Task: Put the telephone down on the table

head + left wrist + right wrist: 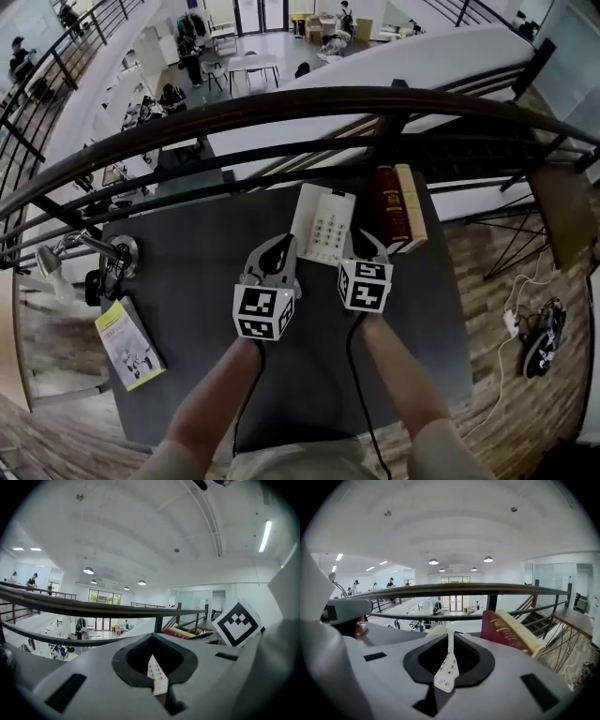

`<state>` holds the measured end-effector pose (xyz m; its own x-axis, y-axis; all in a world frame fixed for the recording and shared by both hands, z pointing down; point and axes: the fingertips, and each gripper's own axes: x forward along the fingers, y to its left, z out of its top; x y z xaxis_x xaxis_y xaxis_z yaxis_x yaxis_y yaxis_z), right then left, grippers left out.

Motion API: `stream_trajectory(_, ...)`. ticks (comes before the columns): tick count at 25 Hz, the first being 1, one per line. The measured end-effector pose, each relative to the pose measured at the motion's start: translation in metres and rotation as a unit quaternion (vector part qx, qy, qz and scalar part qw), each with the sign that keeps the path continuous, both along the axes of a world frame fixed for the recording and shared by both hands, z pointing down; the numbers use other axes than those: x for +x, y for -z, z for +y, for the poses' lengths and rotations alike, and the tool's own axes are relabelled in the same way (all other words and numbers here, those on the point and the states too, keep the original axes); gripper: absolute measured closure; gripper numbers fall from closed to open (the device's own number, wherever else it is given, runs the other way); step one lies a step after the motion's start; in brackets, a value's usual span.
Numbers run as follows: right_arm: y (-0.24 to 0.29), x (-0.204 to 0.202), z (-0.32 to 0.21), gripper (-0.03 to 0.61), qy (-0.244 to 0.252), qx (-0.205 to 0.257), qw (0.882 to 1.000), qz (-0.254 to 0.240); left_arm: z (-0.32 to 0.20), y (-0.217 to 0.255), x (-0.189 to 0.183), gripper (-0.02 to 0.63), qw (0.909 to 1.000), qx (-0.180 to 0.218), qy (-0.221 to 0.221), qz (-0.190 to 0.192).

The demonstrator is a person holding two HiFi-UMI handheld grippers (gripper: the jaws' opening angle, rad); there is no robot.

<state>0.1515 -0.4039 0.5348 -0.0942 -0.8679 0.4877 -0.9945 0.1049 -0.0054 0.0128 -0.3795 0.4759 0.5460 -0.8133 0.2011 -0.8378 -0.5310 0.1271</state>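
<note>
The white telephone (323, 225) with a grey keypad lies flat on the dark table (187, 281) near its far edge. Both grippers hang above the table just in front of it, apart from it. My left gripper (272, 251) is near the phone's left corner and my right gripper (367, 246) is by its right side. In both gripper views the jaws stand together, and only a thin sliver of the telephone's keypad (157, 677) (446, 672) shows through the slit between them. Neither the left gripper (152, 637) nor the right gripper (449, 632) has anything in it.
Two books (398, 206) (506, 632), one red and one tan, lie right of the phone. A metal lamp base (117, 258) and a yellow booklet (129, 342) sit at the table's left edge. A dark railing (281, 103) runs behind the table, with a drop beyond.
</note>
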Motion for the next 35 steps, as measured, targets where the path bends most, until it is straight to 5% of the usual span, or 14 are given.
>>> stream_trajectory(8,0.127,-0.005,0.071,0.551,0.031,0.102,0.994,-0.009,0.052,0.096,-0.021,0.609,0.9978,0.062,0.023,-0.011)
stream_trajectory(12,0.190,-0.014,0.113,0.565,0.060,0.152,0.987,-0.008,0.093,0.161,-0.023,0.609,0.9884,0.142,0.022,-0.049)
stream_trajectory(21,0.309,-0.030,0.206,0.575,0.107,0.249,0.962,0.012,0.185,0.281,-0.029,0.609,0.9722,0.233,-0.012,-0.026)
stream_trajectory(30,0.351,-0.047,0.268,0.575,0.143,0.300,0.942,0.043,0.244,0.330,-0.064,0.609,0.9683,0.249,0.001,0.012)
stream_trajectory(35,0.359,-0.061,0.291,0.575,0.163,0.307,0.937,0.027,0.262,0.315,-0.091,0.609,0.9641,0.257,0.068,0.004)
